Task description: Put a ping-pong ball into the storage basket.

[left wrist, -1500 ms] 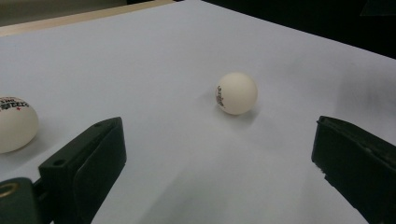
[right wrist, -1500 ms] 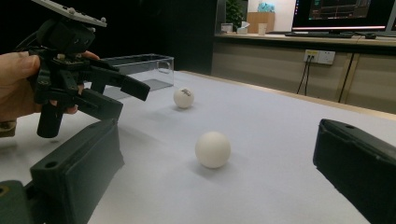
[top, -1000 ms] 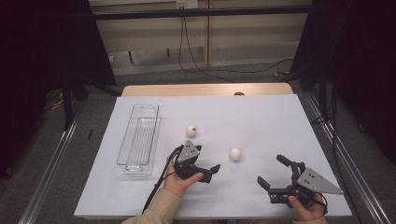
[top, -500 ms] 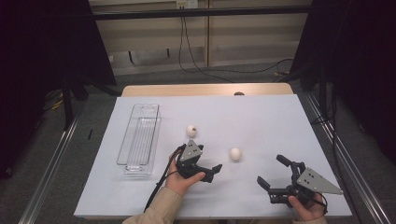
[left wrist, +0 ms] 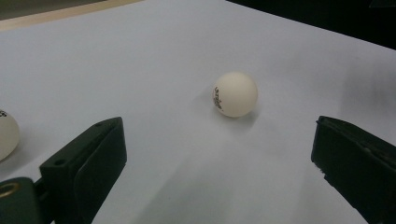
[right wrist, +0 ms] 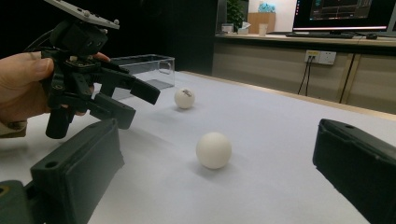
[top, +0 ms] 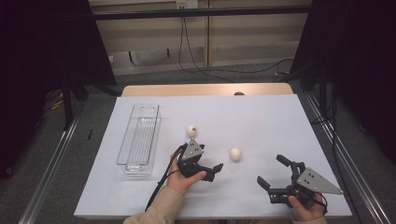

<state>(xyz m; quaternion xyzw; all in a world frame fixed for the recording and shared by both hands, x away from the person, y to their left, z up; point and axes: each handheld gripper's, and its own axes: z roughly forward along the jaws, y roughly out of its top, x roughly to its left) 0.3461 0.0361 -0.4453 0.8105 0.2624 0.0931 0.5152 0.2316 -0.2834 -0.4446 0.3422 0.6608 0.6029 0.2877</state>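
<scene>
On the white table (top: 261, 116), step: left gripper (top: 211, 169) approaching the nearer ping-pong ball (top: 236, 154) (printed side visible).
Jaws: both grippers spread wide, empty.
Next: straddle the ball, close gently.

The left black two-jaw gripper (top: 208, 164) has crept slightly forward and rightward since 1 s ago, nearing the small white ball (top: 235, 154). The right black two-jaw gripper (top: 272, 171) has edged slightly left.

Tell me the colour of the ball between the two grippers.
Off-white ball with small dark printed lettering on one side, clearest in the left gripper view.
</scene>
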